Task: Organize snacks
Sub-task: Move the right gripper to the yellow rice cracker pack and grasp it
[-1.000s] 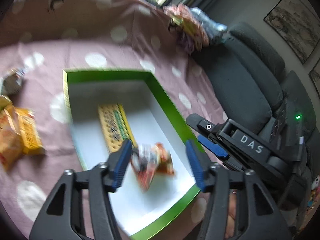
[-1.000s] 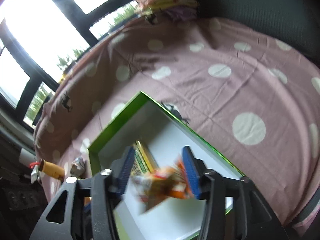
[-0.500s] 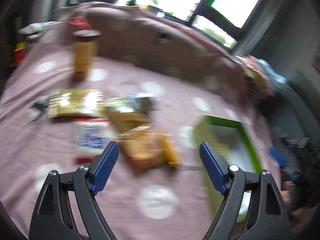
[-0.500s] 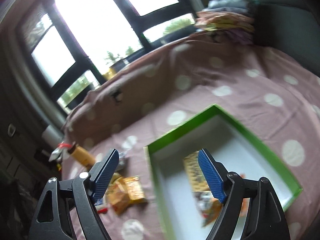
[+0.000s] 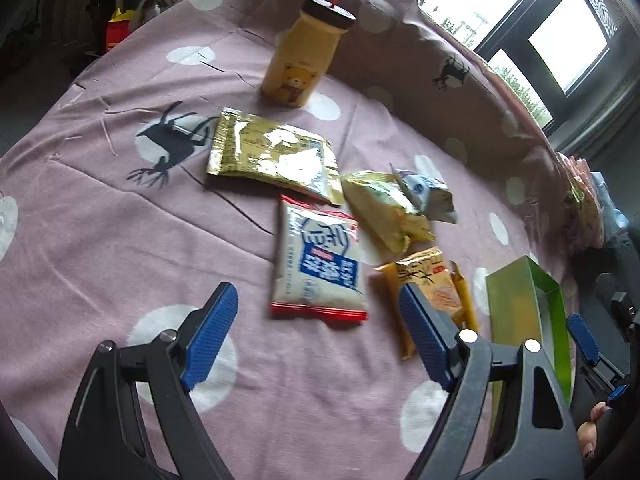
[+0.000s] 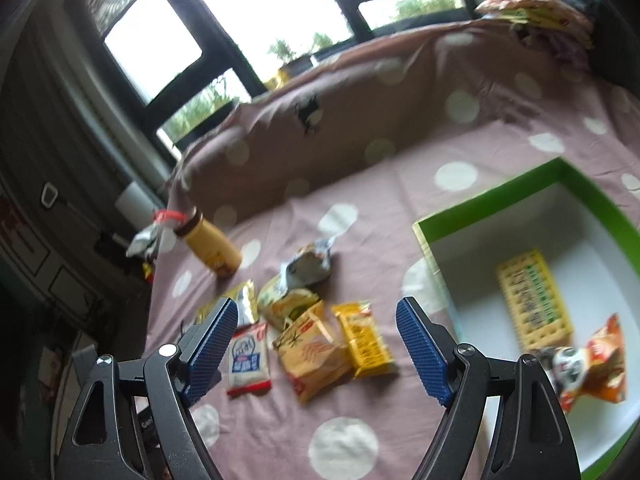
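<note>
Several snack packets lie on the pink dotted cloth. In the left wrist view my left gripper hangs open over a white-and-blue packet, with an orange packet, a gold foil pouch and a crumpled yellow-green bag around it. My right gripper is open and empty above the orange packets and a yellow bar packet. The green box at right holds a yellow cracker pack and an orange bag.
A yellow bear bottle with a dark lid stands at the far side of the cloth. Folded fabrics are stacked at the back right. The right gripper's fingers and a hand show at the left view's right edge, by the box wall.
Both grippers let go of the orange bag in the box, opened wide and swung left from the box to the loose packets on the cloth.
</note>
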Motion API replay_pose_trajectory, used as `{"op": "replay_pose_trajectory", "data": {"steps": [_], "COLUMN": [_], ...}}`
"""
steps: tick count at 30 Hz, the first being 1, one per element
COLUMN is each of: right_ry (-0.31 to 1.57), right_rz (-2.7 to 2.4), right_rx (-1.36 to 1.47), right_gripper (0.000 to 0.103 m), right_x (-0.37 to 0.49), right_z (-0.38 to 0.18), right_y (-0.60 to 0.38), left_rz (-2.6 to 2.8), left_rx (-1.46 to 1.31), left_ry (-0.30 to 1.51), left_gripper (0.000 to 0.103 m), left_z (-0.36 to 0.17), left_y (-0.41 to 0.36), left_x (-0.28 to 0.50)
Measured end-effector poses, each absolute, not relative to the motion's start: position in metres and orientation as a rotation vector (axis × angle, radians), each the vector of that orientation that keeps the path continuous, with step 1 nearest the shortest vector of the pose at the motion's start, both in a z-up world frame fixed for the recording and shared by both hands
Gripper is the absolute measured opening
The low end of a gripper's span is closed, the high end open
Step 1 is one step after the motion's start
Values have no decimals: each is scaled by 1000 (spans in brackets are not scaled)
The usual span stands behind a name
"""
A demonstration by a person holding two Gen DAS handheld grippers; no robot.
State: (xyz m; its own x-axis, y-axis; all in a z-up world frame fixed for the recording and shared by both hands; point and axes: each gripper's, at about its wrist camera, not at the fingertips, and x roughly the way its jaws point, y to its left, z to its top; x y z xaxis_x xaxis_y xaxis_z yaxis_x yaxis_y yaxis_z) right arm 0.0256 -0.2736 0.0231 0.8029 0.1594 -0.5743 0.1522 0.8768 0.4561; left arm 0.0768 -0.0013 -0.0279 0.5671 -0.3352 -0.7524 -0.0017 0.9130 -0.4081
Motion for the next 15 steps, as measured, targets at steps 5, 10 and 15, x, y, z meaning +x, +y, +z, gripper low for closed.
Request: {"op": "replay_pose_trajectory", "data": {"steps": [5, 10, 15], "right_ry": [726, 787, 869], "right_rz": [72, 85, 123], "right_rx": [548, 516, 498], "right_gripper": [82, 75, 51], "right_x": [41, 61, 87], "right_z": [6, -7, -23], "right_y": [-263, -250, -246], "left_rz": [-173, -184, -264], "left_rx": [-360, -394, -422], "left_ry": [953, 1010, 1017], "left_gripper": [82, 80, 71], "left_z": [-33, -48, -48], "left_y": [6, 8, -6], "left_x": [79, 88, 87]}}
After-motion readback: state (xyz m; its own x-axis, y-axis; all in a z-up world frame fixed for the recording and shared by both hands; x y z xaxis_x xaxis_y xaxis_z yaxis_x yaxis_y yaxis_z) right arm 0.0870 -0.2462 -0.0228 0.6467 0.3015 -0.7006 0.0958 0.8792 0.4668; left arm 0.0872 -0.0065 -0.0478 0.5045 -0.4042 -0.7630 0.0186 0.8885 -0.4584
